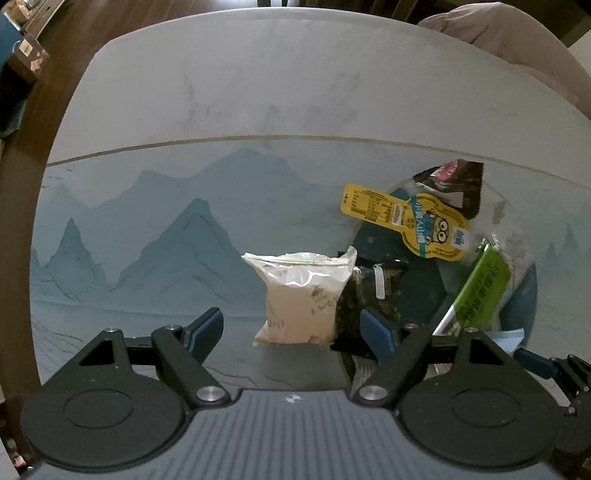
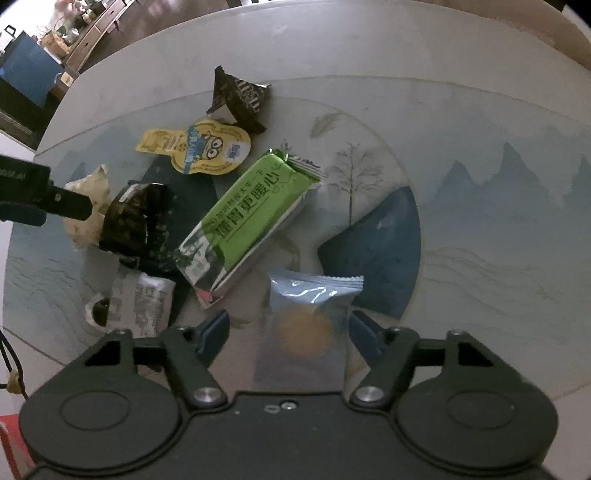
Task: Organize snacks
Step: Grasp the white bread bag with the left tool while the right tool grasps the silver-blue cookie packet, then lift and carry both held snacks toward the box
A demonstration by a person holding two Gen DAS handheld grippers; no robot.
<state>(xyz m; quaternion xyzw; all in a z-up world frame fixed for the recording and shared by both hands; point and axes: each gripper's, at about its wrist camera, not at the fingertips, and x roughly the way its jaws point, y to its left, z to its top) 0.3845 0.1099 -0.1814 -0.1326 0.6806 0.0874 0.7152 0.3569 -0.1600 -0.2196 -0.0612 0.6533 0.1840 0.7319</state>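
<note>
A mountain-print table (image 1: 155,221) stands on dark wood floor (image 1: 74,40). Both tools point down, released: left tool (image 1: 291,328) straddles a white packet (image 1: 303,295), right tool (image 2: 288,332) a blue packet (image 2: 310,314).

Pale round tabletop (image 1: 258,85) with a printed blue mountain landscape and a thin gold line across it. Dark wood floor (image 1: 66,33) round it, a brownish upholstered seat (image 1: 517,40) off at the far right edge, and a low wooden cabinet (image 2: 92,29) with clutter on top.
</note>
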